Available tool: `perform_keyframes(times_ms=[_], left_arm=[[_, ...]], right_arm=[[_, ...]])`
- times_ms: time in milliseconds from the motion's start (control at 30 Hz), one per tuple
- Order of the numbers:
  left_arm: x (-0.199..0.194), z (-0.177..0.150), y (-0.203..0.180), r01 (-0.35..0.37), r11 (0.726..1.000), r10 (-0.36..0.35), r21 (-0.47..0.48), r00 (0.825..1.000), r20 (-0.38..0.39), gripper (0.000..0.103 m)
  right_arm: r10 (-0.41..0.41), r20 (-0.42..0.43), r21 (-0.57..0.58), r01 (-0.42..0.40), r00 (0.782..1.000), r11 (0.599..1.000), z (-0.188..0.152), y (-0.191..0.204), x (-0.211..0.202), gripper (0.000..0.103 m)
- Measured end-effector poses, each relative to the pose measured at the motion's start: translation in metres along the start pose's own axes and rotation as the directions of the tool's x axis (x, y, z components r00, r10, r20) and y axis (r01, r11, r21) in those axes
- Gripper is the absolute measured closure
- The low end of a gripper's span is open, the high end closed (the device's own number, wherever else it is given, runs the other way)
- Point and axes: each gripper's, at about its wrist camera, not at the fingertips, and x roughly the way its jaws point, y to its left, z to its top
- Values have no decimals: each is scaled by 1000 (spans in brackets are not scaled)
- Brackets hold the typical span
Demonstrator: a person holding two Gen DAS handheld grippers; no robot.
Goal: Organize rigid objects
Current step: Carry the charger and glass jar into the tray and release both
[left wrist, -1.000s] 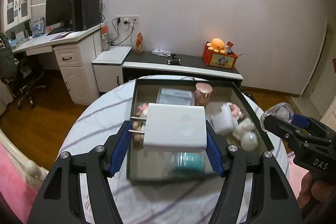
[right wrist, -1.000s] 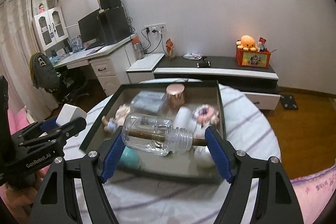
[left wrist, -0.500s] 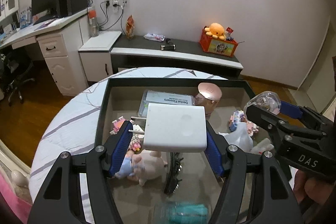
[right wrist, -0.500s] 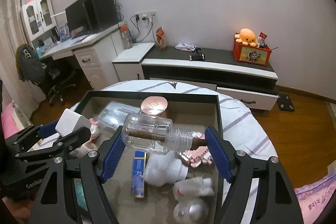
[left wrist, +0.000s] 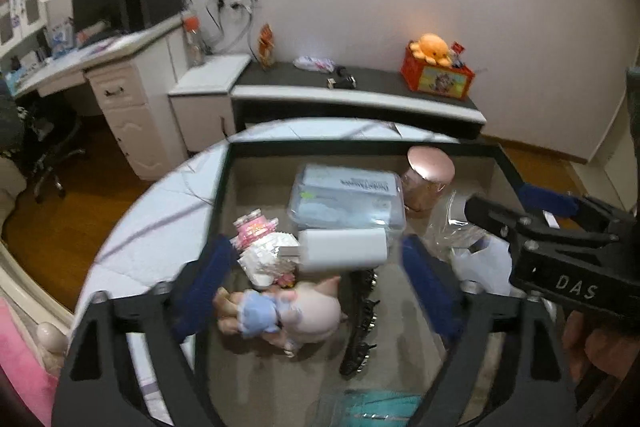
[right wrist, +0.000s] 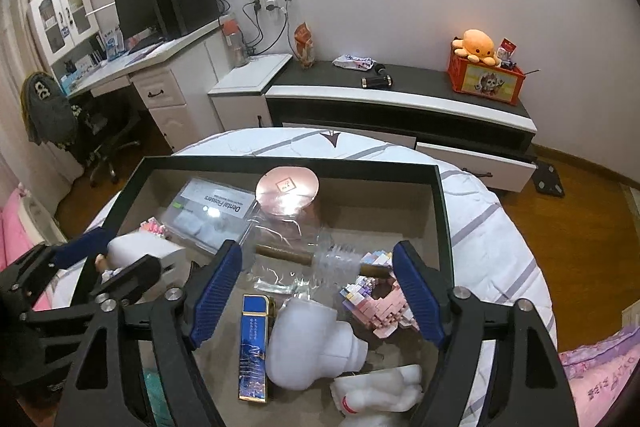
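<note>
The left gripper (left wrist: 320,283) hangs over the left half of a dark-rimmed tray (left wrist: 218,211) that sits on a round striped cover (left wrist: 160,227). Its jaws have just been opening and stand wide apart. The left pad is just inside the tray's left rim, so there is little room on that side. Between the pads, touching neither, is a white block (left wrist: 344,249), blurred, with a clear gap at each end. Just left of the block lies a pink-and-white packet (left wrist: 264,251), and below the gripper lies a doll (left wrist: 280,311). A black hair clip (left wrist: 360,323) lies close inside the right pad. Beyond the fingertips a clear plastic box (left wrist: 348,203) fills the way to the tray's far wall, with a pink-lidded jar (left wrist: 430,171) at its right. The right gripper (right wrist: 316,291) hangs over the tray's right half. Its jaws have also just been opening, and a clear bottle (right wrist: 296,251) lies crosswise between the pads. The bottle is blurred, and only narrow gaps show at either end. A blue lighter (right wrist: 254,343) lies under the left pad, with a white figure (right wrist: 316,343) beside it under the middle. A pink brick model (right wrist: 384,303) lies against the inner side of the right pad. The tray's right rim stands just outside that pad, with bare floor only along the far wall.
</note>
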Motion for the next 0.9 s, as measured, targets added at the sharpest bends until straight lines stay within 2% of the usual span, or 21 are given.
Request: perform_keyframes(times_ms=[33,100,200,567,900], left_arm=[[-5,0,1,-5,1000,5,0,1000,13,4],[-18,-1,3,-6,1000,6,-3,999,39,2],[-35,-2,7,-12,1000,13,-12,998,66,0],[-110,-26,23,-2,997,14,-78,988,152,0],[-182,-66,19,-10,996,27,-83,979,202,0]], right_arm=[[4,-2,5,-4,1000,1000,-1,0,-1,19],[8,-3,15,-8,1000,1000,-3,-1,-3,15],[6,21,21,-6,1000,1000,-6,1,-14,0],[39,146,56,-48,989,997,-27,12,-84,0],[2,276,64,-20,961,998,-75,30,-177,0]])
